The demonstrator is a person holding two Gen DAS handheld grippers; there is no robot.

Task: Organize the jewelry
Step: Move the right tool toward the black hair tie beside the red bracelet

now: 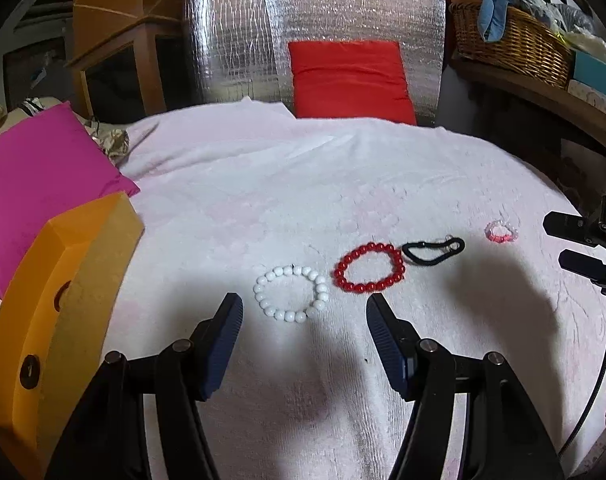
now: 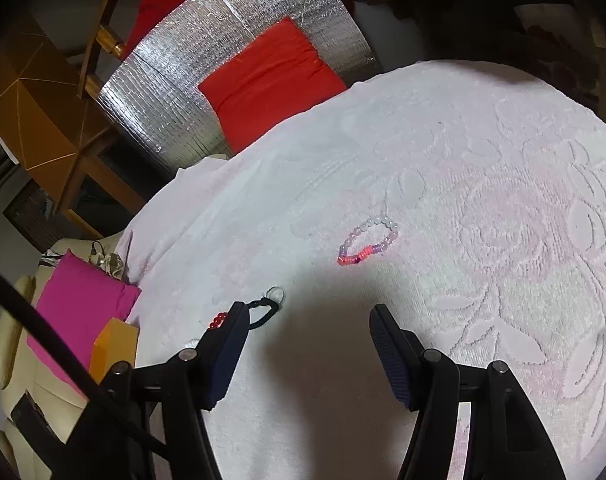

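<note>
- Left wrist view, from the left edge: an orange box (image 1: 59, 308) stood tilted at the edge of the white towel (image 1: 263, 184), with a pink cushion (image 1: 43, 172) behind it.
- My left gripper (image 1: 305, 312) hung over the towel with its fingers wide apart and nothing between them.
- A white bracelet (image 1: 291, 294) lay flat on the towel just ahead of that gap, nearer the left finger.
- A red bracelet (image 1: 370, 268) lay just right of it, the two nearly touching.
- A black band (image 1: 433, 251) came next, right beside the red one, with a small clear ring at its far edge.
- A pink bracelet (image 1: 501, 232) lay further right, apart from the rest.
- My right gripper (image 1: 563, 242) showed at the right edge, above the towel.
- A red cushion (image 1: 351, 76) leaned on silver foil (image 1: 231, 44) behind the towel; a wicker basket (image 1: 511, 44) sat up at the right.
- Right wrist view: my right fingers (image 2: 391, 352) were also wide and empty, and the pink bracelet lay on the towel ahead of them, well clear.
</note>
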